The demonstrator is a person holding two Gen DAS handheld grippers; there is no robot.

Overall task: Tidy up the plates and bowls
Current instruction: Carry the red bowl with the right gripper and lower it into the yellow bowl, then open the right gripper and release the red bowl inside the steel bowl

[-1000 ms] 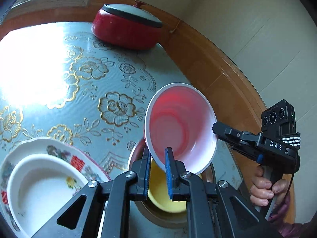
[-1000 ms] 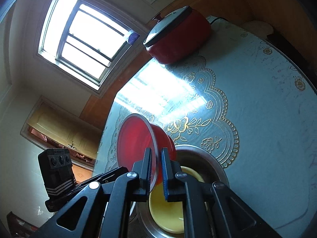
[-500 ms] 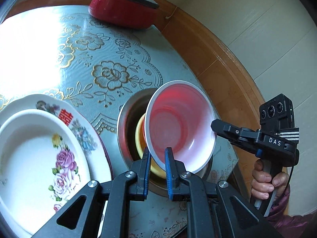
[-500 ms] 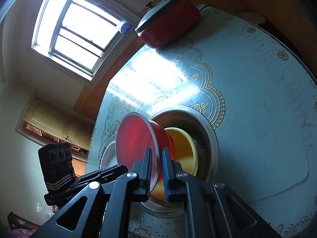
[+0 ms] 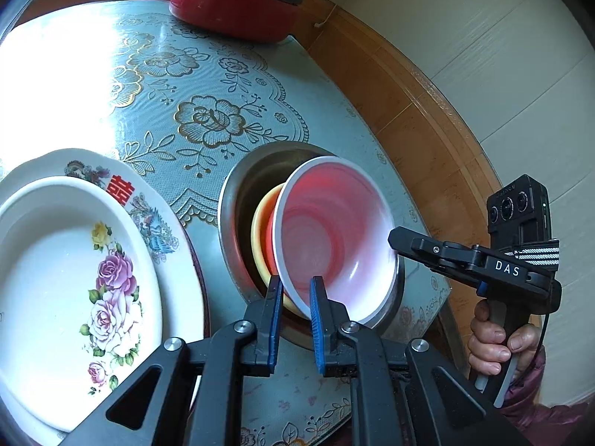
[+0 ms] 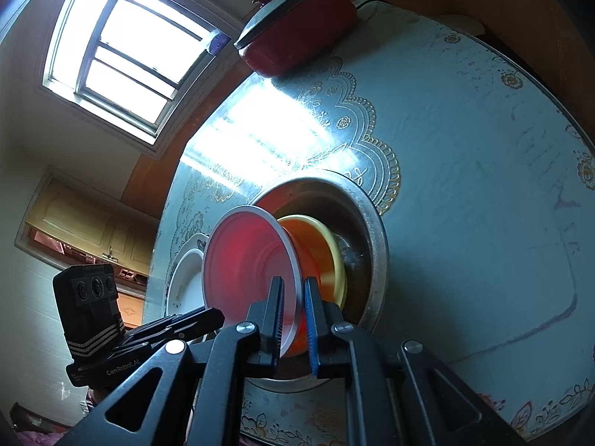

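A red bowl (image 5: 327, 238) with a white rim is held tilted by both grippers, one on each side of its rim. My left gripper (image 5: 295, 293) is shut on the near rim. Opposite it, my right gripper (image 6: 293, 297) is shut on the far side of the red bowl (image 6: 249, 260); its black body (image 5: 465, 256) shows in the left wrist view. The bowl sits low inside a steel basin (image 5: 238, 193), against a yellow bowl (image 5: 262, 223) that lies there. The same basin (image 6: 372, 219) and yellow bowl (image 6: 327, 256) show in the right wrist view.
A white flowered plate (image 5: 67, 282) rests on a larger patterned plate (image 5: 156, 200) left of the basin. A red lidded pot (image 5: 234, 7) stands at the table's far edge near the wooden wall panel. A person's hand (image 5: 491, 338) grips the right handle. The embossed tablecloth (image 5: 208, 119) covers the table.
Both grippers have lowered the red bowl from above the basin down into it, onto the yellow bowl. The plates and basin now appear larger and closer.
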